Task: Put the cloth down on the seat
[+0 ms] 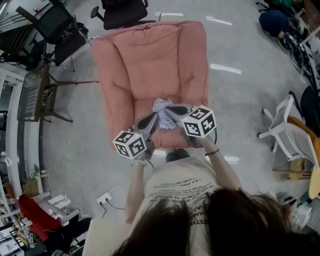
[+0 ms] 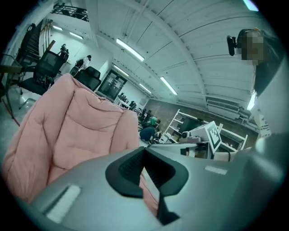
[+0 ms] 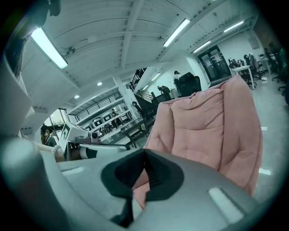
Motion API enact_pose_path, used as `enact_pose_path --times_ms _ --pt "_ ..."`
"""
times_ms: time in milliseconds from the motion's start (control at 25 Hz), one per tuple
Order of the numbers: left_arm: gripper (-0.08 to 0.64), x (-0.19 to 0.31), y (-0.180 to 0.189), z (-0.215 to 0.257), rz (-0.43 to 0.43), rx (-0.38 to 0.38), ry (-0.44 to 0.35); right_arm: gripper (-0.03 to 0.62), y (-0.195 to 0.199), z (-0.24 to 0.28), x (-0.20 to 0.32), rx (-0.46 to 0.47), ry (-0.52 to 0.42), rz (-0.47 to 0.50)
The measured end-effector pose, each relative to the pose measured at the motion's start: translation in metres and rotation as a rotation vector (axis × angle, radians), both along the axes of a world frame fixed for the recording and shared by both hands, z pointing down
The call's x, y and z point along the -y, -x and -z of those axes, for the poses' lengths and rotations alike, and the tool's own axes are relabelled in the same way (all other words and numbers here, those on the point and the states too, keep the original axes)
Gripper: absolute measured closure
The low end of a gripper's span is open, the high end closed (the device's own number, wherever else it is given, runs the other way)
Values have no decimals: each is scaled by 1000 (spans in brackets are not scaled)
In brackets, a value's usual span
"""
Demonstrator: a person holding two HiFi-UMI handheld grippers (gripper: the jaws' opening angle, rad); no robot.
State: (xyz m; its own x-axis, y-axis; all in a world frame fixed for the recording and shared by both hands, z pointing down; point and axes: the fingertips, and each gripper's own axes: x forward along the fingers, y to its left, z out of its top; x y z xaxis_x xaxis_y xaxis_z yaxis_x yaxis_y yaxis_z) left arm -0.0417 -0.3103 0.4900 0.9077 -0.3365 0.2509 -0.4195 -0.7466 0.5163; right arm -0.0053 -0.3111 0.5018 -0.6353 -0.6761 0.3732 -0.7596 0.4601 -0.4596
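Dark hair (image 1: 200, 225) and a beige printed shirt (image 1: 182, 180) are filling the bottom of the head view, the person standing at the front of a pink armchair (image 1: 150, 55).

- Left gripper (image 1: 151, 120): reaching over the front of the seat (image 1: 165, 137). Its jaws are lying clenched tip to tip, with only pink padding showing past them in the left gripper view.
- Right gripper (image 1: 171, 110): lying just beside the left one. Its jaws are likewise pressing together in the right gripper view.
- Cloth (image 1: 161, 106): pale and crumpled, resting on the seat and touching both sets of jaw tips. Whether either is pinching it, I cannot tell.
- Black office chair (image 1: 125, 12): standing behind the armchair.
- White chair (image 1: 282, 130): standing well apart, to the right.
- Power strip (image 1: 105, 200): lying on the floor (image 1: 240, 100).
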Motion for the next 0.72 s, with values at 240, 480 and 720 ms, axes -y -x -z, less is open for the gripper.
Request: enact_pose_path --times_ms 240,480,720 --pt "569 -2 -1 4 -4 -9 -10 591 6 9 -2 11 -24 17" --pt "569 -4 -3 9 -9 -21 -17 591 6 14 -3 47 -34 16" --pt "569 -7 -2 8 -11 -17 -22 591 4 13 -6 41 -37 27"
